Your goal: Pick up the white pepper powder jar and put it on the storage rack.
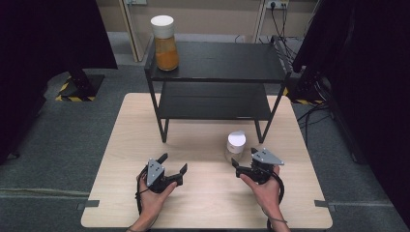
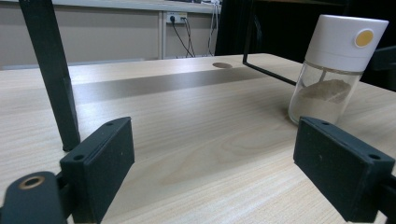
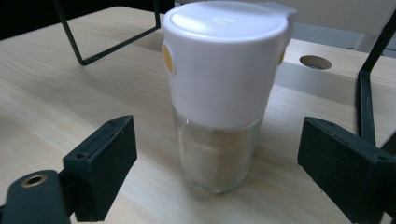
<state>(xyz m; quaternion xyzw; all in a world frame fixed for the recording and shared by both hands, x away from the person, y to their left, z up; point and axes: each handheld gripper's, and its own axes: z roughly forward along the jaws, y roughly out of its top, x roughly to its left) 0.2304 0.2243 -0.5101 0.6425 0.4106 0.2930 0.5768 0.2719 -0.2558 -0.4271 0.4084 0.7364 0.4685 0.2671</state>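
Glass jars (image 1: 235,146), two; one rack (image 1: 217,77).

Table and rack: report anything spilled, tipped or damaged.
Nothing stands out. The pale jar stands upright on the table with its cap on, the orange jar upright on the rack, and no powder lies loose.

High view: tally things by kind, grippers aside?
Jars: 2, one with orange filling on the rack's top shelf, one with pale powder on the table.
Racks: 1.
Tables: 1.
Total: 4.
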